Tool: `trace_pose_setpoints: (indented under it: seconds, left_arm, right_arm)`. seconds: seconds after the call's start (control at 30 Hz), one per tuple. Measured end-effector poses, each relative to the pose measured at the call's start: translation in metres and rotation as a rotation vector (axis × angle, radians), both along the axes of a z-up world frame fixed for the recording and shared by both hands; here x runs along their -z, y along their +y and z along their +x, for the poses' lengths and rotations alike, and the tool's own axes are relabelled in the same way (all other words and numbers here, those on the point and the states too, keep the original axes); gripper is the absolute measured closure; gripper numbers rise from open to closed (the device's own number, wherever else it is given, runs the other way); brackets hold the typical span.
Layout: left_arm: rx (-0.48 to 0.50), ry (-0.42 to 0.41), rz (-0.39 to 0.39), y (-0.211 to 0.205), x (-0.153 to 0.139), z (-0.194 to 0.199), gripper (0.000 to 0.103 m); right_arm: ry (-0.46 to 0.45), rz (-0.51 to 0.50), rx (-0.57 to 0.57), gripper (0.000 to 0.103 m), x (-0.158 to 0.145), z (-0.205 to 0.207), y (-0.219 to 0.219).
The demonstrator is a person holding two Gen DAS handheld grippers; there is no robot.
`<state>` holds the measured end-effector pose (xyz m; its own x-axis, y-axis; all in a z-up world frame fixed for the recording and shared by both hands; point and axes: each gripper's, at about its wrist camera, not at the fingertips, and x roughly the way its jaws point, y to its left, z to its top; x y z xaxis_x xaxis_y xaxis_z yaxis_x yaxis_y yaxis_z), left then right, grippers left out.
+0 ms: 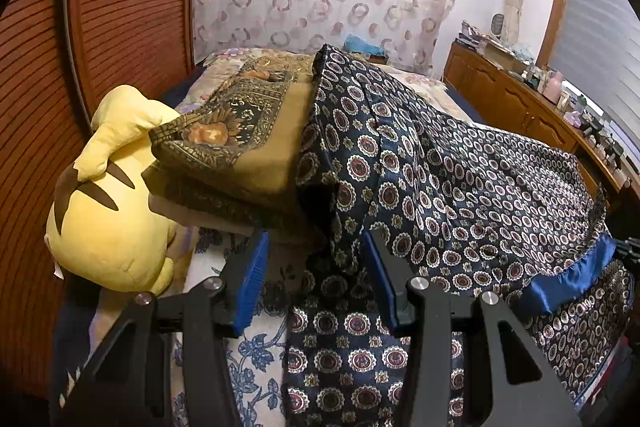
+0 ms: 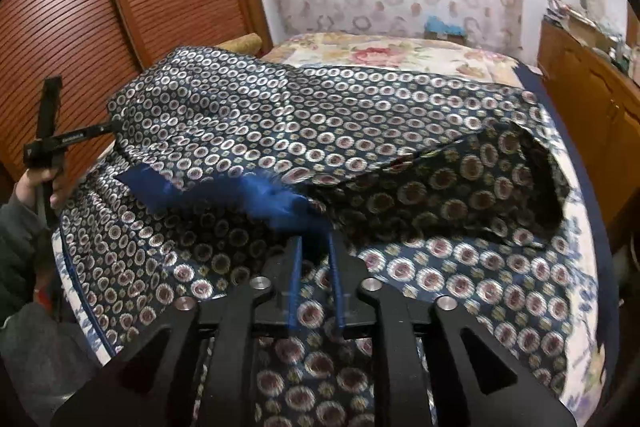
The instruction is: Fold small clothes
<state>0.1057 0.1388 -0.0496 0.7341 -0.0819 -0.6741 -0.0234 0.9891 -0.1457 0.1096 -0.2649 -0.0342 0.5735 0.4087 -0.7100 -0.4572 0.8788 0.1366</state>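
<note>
Left tool (image 1: 316, 259) apart, unloaded; right tool (image 2: 316, 247) narrow gap, at satiny medallion-print garment (image 2: 320, 131) w/ blue hem.

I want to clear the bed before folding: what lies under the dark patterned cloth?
Under the dark patterned cloth at its left edge lies a folded brown cloth, and blue-flowered bedding shows around it. Whatever else lies beneath its middle is covered.

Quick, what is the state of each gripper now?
Left gripper: open; fingers apart, patterned cloth not clamped.
Right gripper: almost closed; whether it pinches the blue hem cannot be told.
</note>
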Motion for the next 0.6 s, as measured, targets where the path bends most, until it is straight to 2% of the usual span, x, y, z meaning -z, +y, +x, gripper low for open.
trace_pose_setpoints:
  seconds: [0.27,0.4,0.43,0.6]
  left_arm:
    - [0.002,-0.003,0.003,-0.001,0.000,-0.002,0.056]
    - [0.015,-0.020,0.000,-0.004,-0.003,-0.004,0.058]
    - [0.019,-0.023,0.002,-0.005,-0.003,-0.004,0.062]
    - [0.020,-0.028,0.004,-0.005,-0.005,-0.006,0.066]
  right_arm:
    - [-0.071,-0.017,0.085,0.073,-0.023,-0.012,-0.036]
    - [-0.123,-0.048,0.166,0.061,-0.037,-0.003,-0.055]
    - [-0.126,-0.060,0.187,0.060,-0.038,0.002,-0.059]
    - [-0.109,-0.133,0.292,0.060,-0.026,0.026,-0.081]
